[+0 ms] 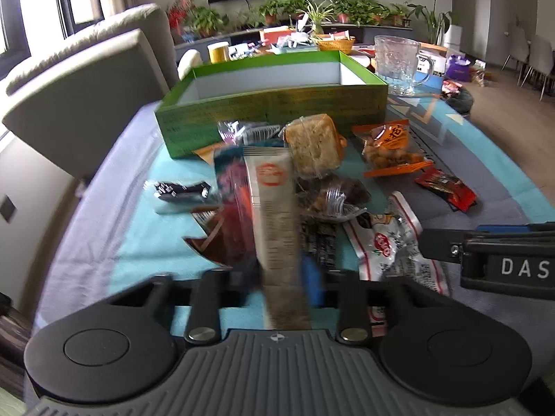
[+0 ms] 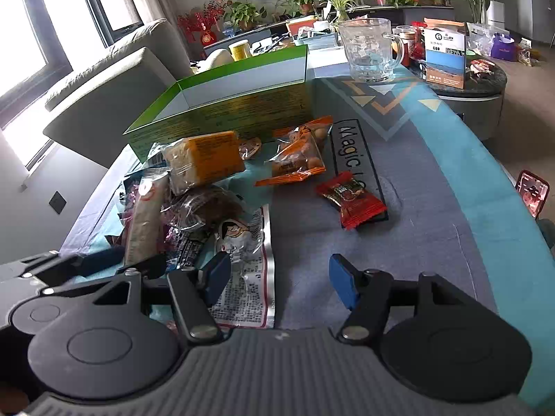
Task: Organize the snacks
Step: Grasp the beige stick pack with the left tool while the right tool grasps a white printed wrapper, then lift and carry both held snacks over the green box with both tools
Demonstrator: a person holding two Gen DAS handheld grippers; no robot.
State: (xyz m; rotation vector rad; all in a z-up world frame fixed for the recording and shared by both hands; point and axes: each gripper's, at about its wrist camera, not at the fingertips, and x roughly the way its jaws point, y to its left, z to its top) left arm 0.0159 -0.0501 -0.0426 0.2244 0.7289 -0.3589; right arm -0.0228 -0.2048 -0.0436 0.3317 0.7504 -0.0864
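The left hand-held gripper clenched a long beige snack stick; ahead stood the green box. The right hand-held gripper stood released, empty.

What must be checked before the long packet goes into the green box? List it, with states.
1. Left gripper shut on the long packet: ok.
2. Packet free of the snack pile: cannot tell, blurred.
3. Green box open on top: ok.
4. Box floor free: cannot tell, hidden by the wall.
5. Right gripper open, holding nothing: ok.
6. Glass mug outside the box: ok.
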